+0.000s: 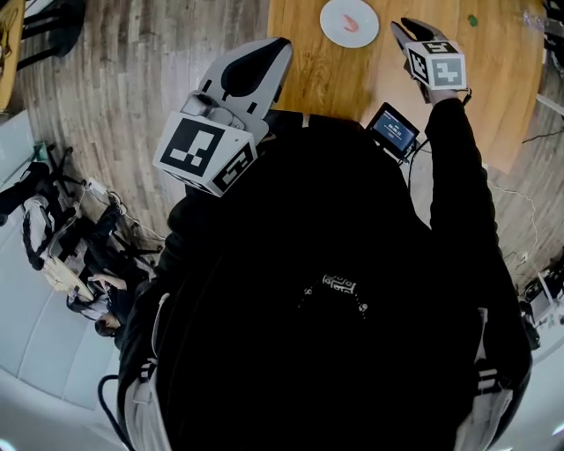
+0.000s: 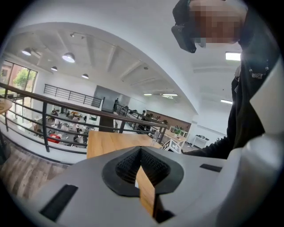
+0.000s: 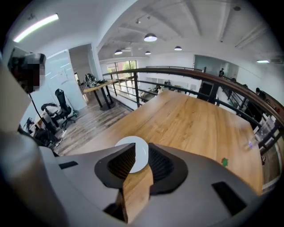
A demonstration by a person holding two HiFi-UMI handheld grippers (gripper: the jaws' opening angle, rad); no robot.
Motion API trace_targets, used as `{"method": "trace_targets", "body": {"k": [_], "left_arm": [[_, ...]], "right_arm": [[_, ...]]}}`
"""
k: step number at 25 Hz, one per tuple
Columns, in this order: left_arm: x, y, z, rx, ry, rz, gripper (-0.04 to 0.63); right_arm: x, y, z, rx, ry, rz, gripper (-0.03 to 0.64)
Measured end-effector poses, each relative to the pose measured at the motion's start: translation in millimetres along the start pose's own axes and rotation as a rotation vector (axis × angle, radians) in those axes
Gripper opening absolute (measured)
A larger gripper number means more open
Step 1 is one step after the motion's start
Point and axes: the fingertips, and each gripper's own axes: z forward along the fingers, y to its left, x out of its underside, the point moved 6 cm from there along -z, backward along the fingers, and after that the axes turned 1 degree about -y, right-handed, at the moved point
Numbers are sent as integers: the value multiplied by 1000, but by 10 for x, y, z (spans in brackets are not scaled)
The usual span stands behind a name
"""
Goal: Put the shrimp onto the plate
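Closest in, the head view is filled by the person's black jacket (image 1: 335, 299), with a heap of gear (image 1: 70, 247) down on the plank floor (image 1: 132, 62) to the left. The left gripper (image 1: 264, 57) is up near the chest, hanging over the floor just off the table's edge. Its own view shows the left gripper's (image 2: 140, 155) pads meeting at the tips, leaving only a thin sliver of wood showing behind them, and nothing is caught there. A little farther out, a small lit screen (image 1: 393, 129) sits at the near edge of the wooden table (image 1: 308, 70).

Out over the tabletop now, the right gripper (image 1: 407, 31) is at the end of an outstretched arm. The right gripper view has the right gripper's (image 3: 142, 153) jaws parted to a moderate gap – empty, with the white plate (image 3: 126, 142) showing beyond them.

In the head view the plate (image 1: 349, 22) lies just beside the right gripper's tip, to its left. The pink shrimp (image 1: 351, 24) is already lying on it, near the middle. Farther right, well apart from the plate, a small green thing (image 1: 472, 19) rests on the wood.
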Motion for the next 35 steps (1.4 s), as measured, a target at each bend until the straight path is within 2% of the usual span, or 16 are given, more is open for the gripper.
{"method": "trace_targets", "body": {"k": [4, 7, 9, 12, 15, 19, 26, 35], "left_arm": [[-101, -113, 103, 68, -47, 99, 5], [-428, -203, 119, 111, -91, 136, 5], [-625, -353, 154, 147, -120, 162, 5], [-713, -676, 263, 216, -157, 211, 5], [-735, -932, 366, 291, -176, 251, 5], [-749, -1114, 440, 349, -178, 287, 5], [-698, -1334, 518, 399, -159, 333, 5], [-657, -1305, 582, 395, -137, 337, 5]], "right_arm": [[-68, -31, -721, 49, -167, 38, 68], [-366, 54, -1426, 61, -295, 23, 45], [-560, 209, -1913, 17, -401, -11, 21], [-691, 502, -2508, -80, -581, -36, 19], [-821, 763, -2874, -106, -690, -89, 18], [-846, 904, -3031, -106, -732, -117, 18], [-736, 815, -3001, -120, -738, -94, 18], [-725, 786, -2896, -133, -722, -87, 18]]}}
